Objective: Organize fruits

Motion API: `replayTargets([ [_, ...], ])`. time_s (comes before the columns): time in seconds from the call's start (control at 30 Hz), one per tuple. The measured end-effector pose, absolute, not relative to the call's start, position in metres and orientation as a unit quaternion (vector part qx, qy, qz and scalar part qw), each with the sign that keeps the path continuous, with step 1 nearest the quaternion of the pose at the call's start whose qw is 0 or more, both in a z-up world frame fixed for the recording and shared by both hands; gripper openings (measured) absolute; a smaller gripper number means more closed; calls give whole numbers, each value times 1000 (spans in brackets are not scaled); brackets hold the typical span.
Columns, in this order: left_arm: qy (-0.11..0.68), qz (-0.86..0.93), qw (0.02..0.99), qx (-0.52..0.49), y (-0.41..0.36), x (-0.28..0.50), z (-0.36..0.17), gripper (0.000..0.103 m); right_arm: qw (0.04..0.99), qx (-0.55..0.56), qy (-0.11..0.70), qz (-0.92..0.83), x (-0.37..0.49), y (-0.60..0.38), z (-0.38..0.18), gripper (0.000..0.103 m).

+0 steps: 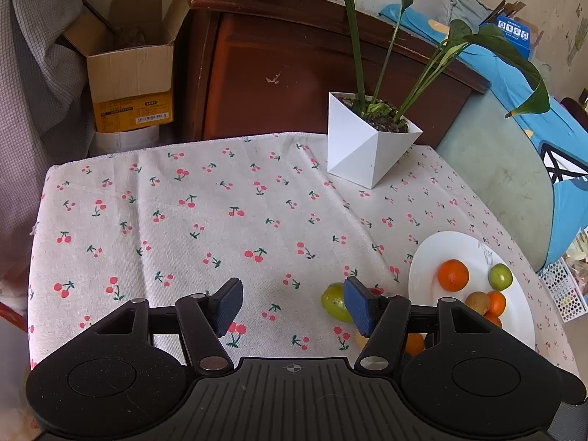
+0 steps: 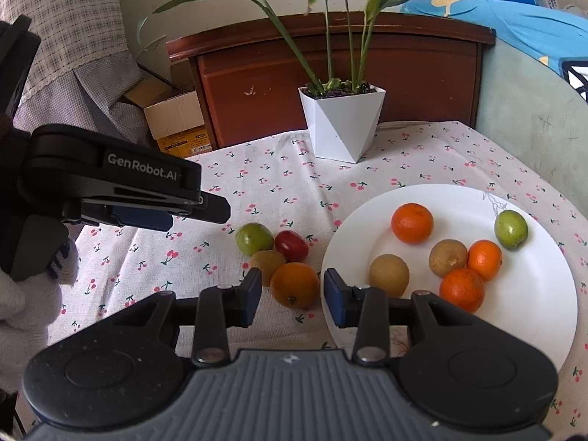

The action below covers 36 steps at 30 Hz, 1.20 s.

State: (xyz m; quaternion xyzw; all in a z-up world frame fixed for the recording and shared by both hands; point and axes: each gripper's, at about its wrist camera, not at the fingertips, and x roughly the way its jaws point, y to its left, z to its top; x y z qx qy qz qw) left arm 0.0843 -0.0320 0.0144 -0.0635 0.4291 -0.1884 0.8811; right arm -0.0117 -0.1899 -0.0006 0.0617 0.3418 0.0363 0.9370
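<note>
A white plate (image 2: 459, 198) on the cherry-print cloth holds several fruits: oranges (image 2: 412, 223), brown fruits (image 2: 388, 275) and a green fruit (image 2: 511, 229). Left of the plate lie a green fruit (image 2: 254, 237), a red fruit (image 2: 291, 245), a brown fruit (image 2: 268, 262) and an orange (image 2: 295, 285). My right gripper (image 2: 292, 299) is open, its fingers either side of that orange. My left gripper (image 1: 292, 305) is open and empty above the cloth, the green fruit (image 1: 335, 302) beside its right finger. The plate also shows in the left wrist view (image 1: 455, 242).
A white faceted pot with a tall green plant (image 2: 343, 125) stands at the back of the table. Behind are a brown wooden cabinet (image 2: 404, 73) and a cardboard box (image 1: 128, 70). The left gripper's body (image 2: 110, 183) hangs over the table's left side.
</note>
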Motion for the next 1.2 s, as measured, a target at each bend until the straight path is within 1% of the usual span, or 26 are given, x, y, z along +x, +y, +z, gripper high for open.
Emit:
replayTargets([
  [0.1,431,-192,879,-65,-33,85,13,60,940,20,338,32,-12,-182,-3,36],
  [0.17,431,-196,878,-65,-34,85,12,60,942,-6,334,34,-13,-176,-4,31],
  [0.23,432,-199,877,-62,-36,85,11,60,941,-14,335,33,-15,-174,-3,30],
  [0.43,431,-224,872,-56,-43,81,8,60,936,19,348,59,-23,-176,2,30],
  [0.67,433,-241,866,-65,-52,81,1,57,923,90,366,78,-30,-184,2,30],
  [0.87,430,-242,866,-77,-56,84,-6,56,922,100,366,75,-30,-185,2,30],
  [0.93,430,-245,866,-79,-56,85,-6,52,922,100,367,76,-30,-185,2,31],
  [1.0,431,-252,863,-82,-56,86,-7,42,922,101,367,76,-30,-185,2,31],
  [1.07,429,-254,862,-88,-55,86,-8,35,922,103,367,76,-31,-185,2,31],
  [1.2,420,-249,867,-97,-50,87,-4,34,920,107,368,77,-31,-186,2,31],
])
